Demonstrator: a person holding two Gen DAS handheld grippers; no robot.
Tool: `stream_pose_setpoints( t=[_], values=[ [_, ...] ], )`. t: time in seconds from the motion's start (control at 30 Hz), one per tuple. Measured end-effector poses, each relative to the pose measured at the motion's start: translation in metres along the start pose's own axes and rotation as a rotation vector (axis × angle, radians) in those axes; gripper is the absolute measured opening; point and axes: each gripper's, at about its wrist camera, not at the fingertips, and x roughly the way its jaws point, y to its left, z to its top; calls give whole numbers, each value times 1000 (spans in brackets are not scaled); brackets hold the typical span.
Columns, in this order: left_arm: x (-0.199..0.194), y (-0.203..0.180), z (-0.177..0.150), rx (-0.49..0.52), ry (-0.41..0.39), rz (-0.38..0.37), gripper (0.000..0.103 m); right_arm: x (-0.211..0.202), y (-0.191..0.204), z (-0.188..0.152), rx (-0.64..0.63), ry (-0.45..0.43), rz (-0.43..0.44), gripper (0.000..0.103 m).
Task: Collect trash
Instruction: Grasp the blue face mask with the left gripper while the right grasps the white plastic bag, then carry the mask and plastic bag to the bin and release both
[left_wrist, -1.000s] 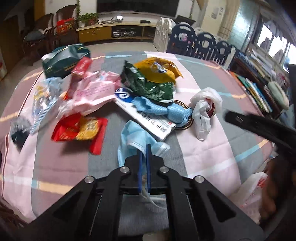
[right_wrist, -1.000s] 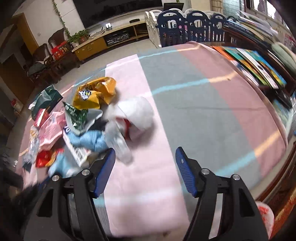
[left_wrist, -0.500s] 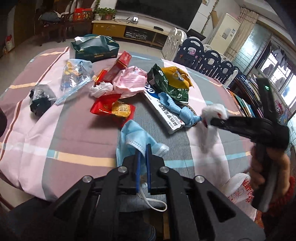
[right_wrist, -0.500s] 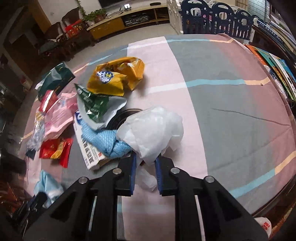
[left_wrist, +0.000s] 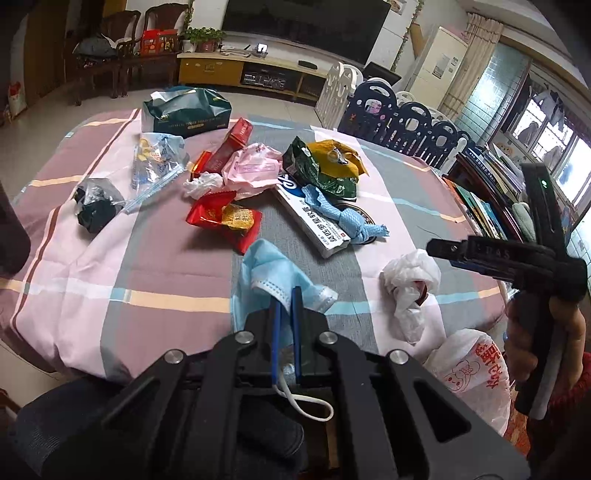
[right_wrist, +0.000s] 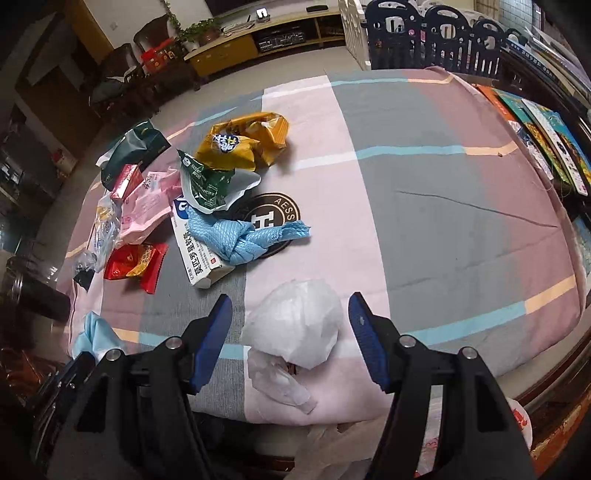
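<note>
The left gripper (left_wrist: 286, 295) is clamped shut on a light blue face mask (left_wrist: 269, 273), which bunches up from between its blue pads while its white ear loop (left_wrist: 306, 404) dangles below the jaws near the front edge of the table (left_wrist: 155, 266). The right gripper (right_wrist: 290, 314) has its jaws opening, standing well apart, with a crumpled white plastic bag (right_wrist: 295, 326) between them; the pads do not press on it, and it lies on the striped pink and grey tablecloth (right_wrist: 424, 192) close to the near edge. Just past that edge, below the right gripper, a white bag with red print (left_wrist: 469, 369) hangs open. The remaining trash sits in a loose cluster farther back: a knotted blue cloth (right_wrist: 243, 236) lying across a long white box (right_wrist: 201, 254), a green snack bag (right_wrist: 207, 181), a yellow snack bag (right_wrist: 243, 142), a pink wrapper (right_wrist: 147, 206), a red wrapper (right_wrist: 135, 262), a red carton (left_wrist: 232, 146), a white tissue wad (left_wrist: 203, 182), a clear plastic bag (left_wrist: 155, 162), a black bundle (left_wrist: 96, 205) and a dark green tissue pack (left_wrist: 186, 110).
</note>
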Motion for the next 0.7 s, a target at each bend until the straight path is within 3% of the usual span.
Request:
stream_pose_setpoints(
  t=[0.13,0.2,0.37,0.43,0.67,0.7],
  values=[
    [-5,4,-1,-12,-4,3,5,-15,11,-24,-66,-54,-3,63],
    [-7,5,-2,-11,-4,7,5,-13,17,-34,-111,-62,-30,44],
    [-11,4,-3,-8,-11,1,5,23,28,-38,-159,3,-86,42],
    [-14,4,-3,-7,-13,-2,5,41,30,-33,-165,-1,-138,42],
    [-18,7,-6,-6,-11,-2,6,67,40,-21,-188,-2,-166,45],
    [-19,6,-6,-4,-13,-2,6,65,41,-21,-192,-8,-168,34]
  ],
)
